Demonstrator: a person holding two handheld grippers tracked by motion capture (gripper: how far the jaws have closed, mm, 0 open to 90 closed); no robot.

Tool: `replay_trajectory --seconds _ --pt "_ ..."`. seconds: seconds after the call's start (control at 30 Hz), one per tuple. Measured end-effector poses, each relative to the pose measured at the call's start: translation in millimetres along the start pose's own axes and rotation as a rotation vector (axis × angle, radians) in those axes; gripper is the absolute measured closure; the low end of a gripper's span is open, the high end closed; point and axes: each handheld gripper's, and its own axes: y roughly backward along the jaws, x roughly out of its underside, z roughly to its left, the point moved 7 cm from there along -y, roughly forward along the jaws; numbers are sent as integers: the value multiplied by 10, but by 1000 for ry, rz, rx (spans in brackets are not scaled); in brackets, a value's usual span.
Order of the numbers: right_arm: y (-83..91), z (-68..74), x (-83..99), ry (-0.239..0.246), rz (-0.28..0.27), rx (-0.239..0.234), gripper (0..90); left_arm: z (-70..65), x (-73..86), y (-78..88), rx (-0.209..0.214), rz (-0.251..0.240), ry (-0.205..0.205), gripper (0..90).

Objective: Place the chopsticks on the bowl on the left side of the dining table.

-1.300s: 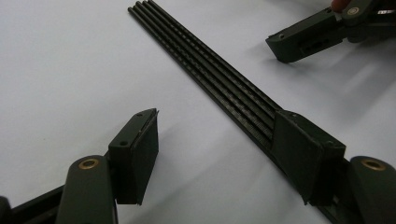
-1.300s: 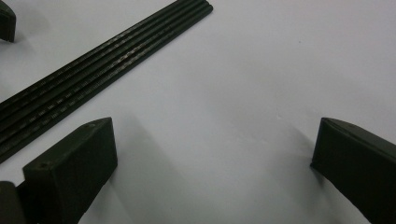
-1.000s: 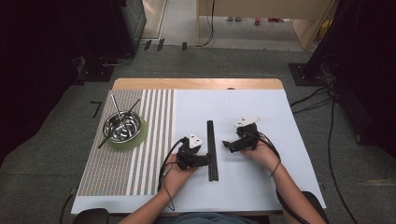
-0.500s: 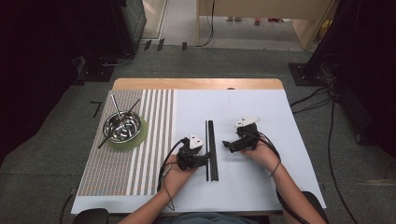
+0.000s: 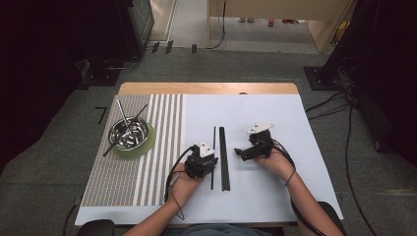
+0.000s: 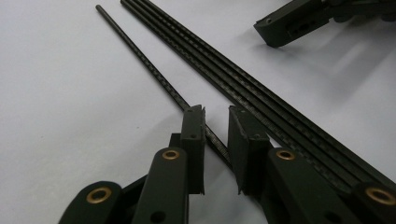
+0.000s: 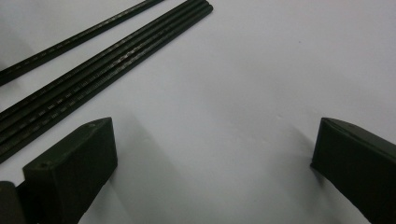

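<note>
Left gripper (image 6: 216, 140): low over the white sheet, its jaws on either side of a single black rod. The jaws have just been closing; a narrow gap stays between them, the rod runs through it, and the pads do not visibly press on it. In the high view this gripper (image 5: 210, 164) sits at the near middle of the table, held in the left hand (image 5: 184, 184).

Single rod (image 6: 154, 72): a thin black rod lying flat on the sheet, slightly apart from the bundle and nearly parallel to it. In the high view (image 5: 213, 147) it lies just left of the bundle.

Bundle of rods (image 6: 261, 95): three black rods side by side, touching one another, flat on the sheet just to the right of the left gripper's jaws. In the right gripper view (image 7: 112, 49) they run across the upper left corner.

Right gripper (image 7: 212, 168): jaws spread wide with bare sheet between them. In the high view (image 5: 241, 152) it points left toward the bundle, near it but apart.

White sheet (image 5: 275, 118): covers the right part of the table.

Striped mat (image 5: 162, 147): on the left part of the table.

Bowl (image 5: 129, 132): shiny metal, on a green round mat on the striped mat, well apart from the grippers, with thin sticks leaning in it.
</note>
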Motion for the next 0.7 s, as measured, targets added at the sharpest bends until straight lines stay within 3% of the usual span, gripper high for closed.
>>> replay_trajectory --seconds 0.13,0.53,0.7 --pt "1 0 0 0 1 0 0 48 -4 18 35 4 36 801" --pt "0 0 0 0 1 0 0 200 -15 51 -15 22 35 831" --pt "0 1 0 -2 0 0 0 302 -12 68 -23 27 52 836"
